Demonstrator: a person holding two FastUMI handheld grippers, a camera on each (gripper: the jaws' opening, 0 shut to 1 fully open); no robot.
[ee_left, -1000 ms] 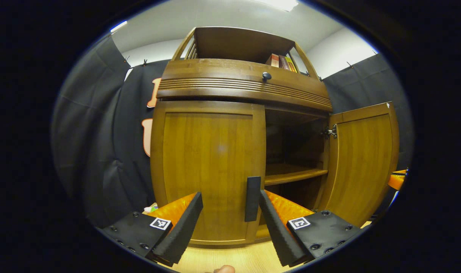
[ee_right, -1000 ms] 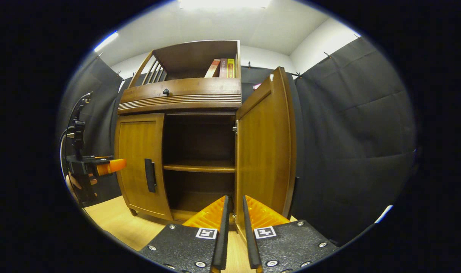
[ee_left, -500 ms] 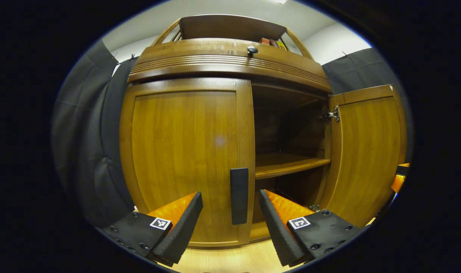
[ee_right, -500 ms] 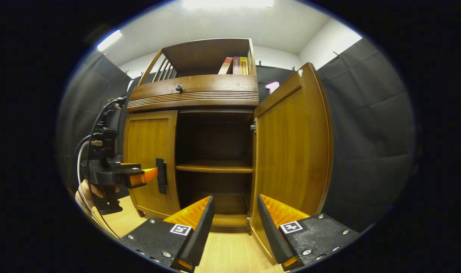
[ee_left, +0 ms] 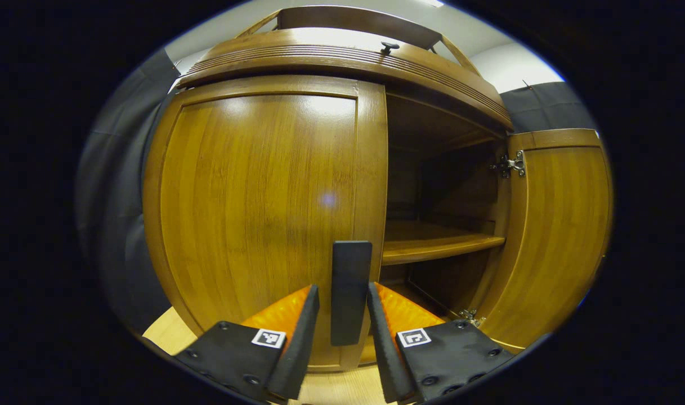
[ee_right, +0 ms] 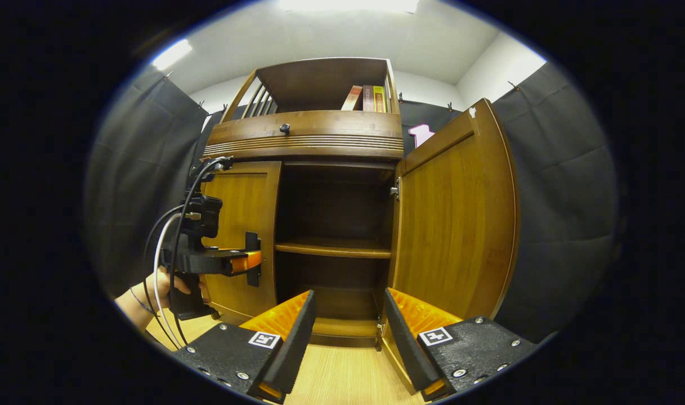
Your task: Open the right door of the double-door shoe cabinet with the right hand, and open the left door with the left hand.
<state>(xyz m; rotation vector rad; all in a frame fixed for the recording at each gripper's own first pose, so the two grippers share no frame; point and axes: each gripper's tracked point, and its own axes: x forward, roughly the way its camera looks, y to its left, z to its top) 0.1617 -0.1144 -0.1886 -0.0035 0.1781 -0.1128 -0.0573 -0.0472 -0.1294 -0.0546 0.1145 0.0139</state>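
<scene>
Wood-floor (ee_right: 342,371) booth, shoe cabinet (ee_right: 303,140): left door (ee_left: 263,214) rigid, hinged, likely light; grip its dark handle (ee_left: 350,289), which your left hand-held gripper (ee_left: 342,332) brackets unclenched; right hand-held gripper (ee_right: 348,337) released.

One brown wooden shoe cabinet (ee_right: 319,140) is standing in the booth, and it is carrying two wooden doors: one left door (ee_left: 263,208) sitting shut and one right door (ee_right: 455,225) hanging open. One flat black handle (ee_left: 350,292) is showing on the left door. Inside, one wooden shelf (ee_right: 334,248) is crossing the open half. One small dark round knob (ee_right: 285,128) is sitting on the ribbed drawer front above the doors. Three books (ee_right: 367,98) are standing in the open top compartment. One metal hinge (ee_left: 509,165) is showing at the top of the right door. Two grippers are working here: the left gripper (ee_left: 342,315) and the right gripper (ee_right: 348,326).
</scene>
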